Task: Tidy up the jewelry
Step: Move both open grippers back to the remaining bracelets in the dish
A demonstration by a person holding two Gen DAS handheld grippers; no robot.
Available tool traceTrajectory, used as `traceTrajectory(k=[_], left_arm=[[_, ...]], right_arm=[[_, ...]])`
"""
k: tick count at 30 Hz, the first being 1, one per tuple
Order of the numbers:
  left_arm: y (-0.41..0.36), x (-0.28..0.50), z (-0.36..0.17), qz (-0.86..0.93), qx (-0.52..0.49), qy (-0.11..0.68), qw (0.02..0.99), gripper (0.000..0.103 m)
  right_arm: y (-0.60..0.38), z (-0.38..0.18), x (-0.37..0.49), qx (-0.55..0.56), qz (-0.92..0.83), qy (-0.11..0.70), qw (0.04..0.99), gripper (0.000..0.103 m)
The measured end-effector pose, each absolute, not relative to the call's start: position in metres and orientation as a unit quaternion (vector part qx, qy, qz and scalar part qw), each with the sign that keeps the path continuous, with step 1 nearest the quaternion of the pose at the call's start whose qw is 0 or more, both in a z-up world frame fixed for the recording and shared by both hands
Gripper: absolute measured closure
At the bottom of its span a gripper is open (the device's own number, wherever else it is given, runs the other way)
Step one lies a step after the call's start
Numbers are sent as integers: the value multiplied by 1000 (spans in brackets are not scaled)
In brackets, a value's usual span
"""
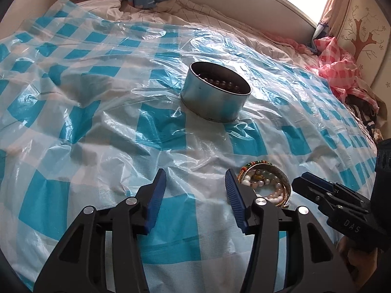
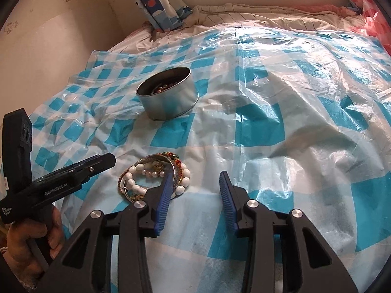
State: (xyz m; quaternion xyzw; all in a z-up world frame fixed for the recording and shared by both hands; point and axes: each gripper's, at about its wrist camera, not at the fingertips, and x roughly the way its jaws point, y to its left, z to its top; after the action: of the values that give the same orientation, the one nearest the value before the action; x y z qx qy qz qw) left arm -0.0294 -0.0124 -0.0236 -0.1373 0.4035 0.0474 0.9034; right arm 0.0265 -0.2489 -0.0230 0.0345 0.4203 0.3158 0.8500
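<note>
Left wrist view: left gripper (image 1: 195,190) jaws apart, nothing between them, only blue-and-white checked plastic sheet (image 1: 102,131) underneath. Pile of bracelets (image 1: 265,183) lies on the sheet just right of its right finger, partly hidden by it. Round metal tin (image 1: 215,97) sits farther back, open top, dark beads inside, likely the drop-off container. Right gripper (image 1: 317,185) enters from the right edge, near the pile; jaw state unclear from here. Right wrist view: right gripper (image 2: 195,188) jaws apart, empty; bracelet pile (image 2: 154,175) sits at its left finger, outside the gap, so not yet lined up for a pick. Tin (image 2: 168,95) is beyond, well apart from the pile. Left gripper (image 2: 97,163) at left edge, held by a hand (image 2: 31,239). Both tools flank the pile, probably choosing a bracelet.
</note>
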Motion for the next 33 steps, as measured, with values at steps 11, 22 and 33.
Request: traceTrajectory(k=[11,22,33], left_arm=[[-27,-27,-17,43,-99,396,912,52],[-50,-24,-11,27,-44,386,921,51],[-59,-21,-11,19,-24,385,923,51]], right_arm=[[-251,-29,29,49,315,427,847,59],[-250,-29,30,55,315,426,847,54],[-257,-30,34,79,313,425,846,51]])
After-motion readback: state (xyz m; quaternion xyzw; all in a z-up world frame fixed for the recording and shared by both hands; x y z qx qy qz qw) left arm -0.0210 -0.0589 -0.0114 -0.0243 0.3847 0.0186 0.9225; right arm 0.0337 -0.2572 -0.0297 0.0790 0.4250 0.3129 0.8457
